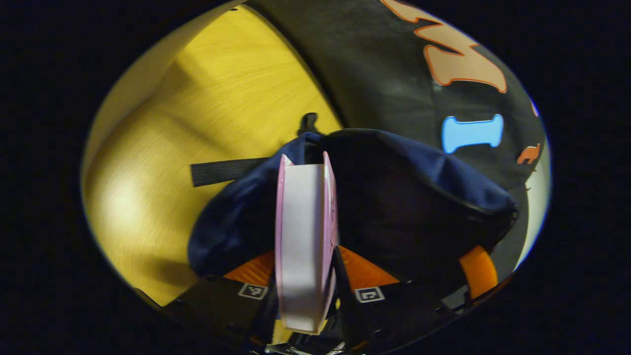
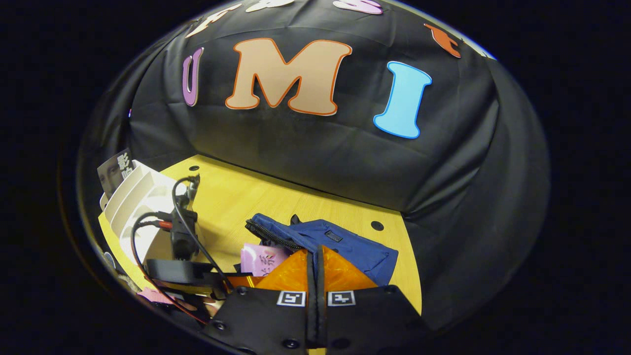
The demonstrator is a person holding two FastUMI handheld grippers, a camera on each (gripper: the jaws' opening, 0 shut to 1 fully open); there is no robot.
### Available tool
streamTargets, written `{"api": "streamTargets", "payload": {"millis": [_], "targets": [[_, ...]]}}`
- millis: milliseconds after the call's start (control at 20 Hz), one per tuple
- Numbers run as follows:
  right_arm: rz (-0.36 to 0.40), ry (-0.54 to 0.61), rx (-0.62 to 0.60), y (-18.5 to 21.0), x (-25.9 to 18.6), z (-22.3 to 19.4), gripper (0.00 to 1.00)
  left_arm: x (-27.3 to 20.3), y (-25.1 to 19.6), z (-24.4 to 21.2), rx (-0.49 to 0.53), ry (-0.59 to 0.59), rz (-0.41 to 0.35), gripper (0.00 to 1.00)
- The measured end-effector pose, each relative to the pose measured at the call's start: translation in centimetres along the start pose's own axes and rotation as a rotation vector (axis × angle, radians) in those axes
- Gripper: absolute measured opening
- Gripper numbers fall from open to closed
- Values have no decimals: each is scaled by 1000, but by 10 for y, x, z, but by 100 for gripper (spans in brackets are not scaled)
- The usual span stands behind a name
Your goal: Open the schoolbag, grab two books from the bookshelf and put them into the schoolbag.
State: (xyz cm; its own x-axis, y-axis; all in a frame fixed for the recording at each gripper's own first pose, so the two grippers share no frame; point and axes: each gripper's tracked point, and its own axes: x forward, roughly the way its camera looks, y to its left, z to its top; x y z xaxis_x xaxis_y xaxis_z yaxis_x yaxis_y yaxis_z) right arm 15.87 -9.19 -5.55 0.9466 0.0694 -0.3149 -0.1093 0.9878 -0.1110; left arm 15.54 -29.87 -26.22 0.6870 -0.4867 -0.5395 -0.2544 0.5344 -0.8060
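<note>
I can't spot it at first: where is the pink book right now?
In the left gripper view the pink book stands edge-on between the left gripper fingers, at the open mouth of the blue schoolbag on the table.

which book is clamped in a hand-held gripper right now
The pink book, held in the left hand-held gripper at the schoolbag; the other book stands in the white bookshelf.

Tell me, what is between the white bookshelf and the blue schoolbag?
In the right gripper view, the left gripper with its cables, holding a pink book, sits between the bookshelf and the schoolbag.
</note>
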Motion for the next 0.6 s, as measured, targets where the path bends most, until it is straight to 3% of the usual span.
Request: {"api": "streamTargets", "payload": {"millis": [50,150,250,400,550,600], "targets": [[-5,3,5,0,-1,-1,2,0,4,-3,-5,21,15,65],[-16,4,8,-2,0,1,2,-8,11,-8,21,39,49,70],[-27,7,13,-3,0,1,2,-24,21,-15,100,64,92,100],[-34,16,22,-5,2,2,2,-53,31,-18,229,80,161,96],[-35,20,23,-6,4,3,2,-82,15,-18,321,90,146,92],[-35,21,22,-6,4,3,1,-92,8,-18,346,100,131,95]]}}
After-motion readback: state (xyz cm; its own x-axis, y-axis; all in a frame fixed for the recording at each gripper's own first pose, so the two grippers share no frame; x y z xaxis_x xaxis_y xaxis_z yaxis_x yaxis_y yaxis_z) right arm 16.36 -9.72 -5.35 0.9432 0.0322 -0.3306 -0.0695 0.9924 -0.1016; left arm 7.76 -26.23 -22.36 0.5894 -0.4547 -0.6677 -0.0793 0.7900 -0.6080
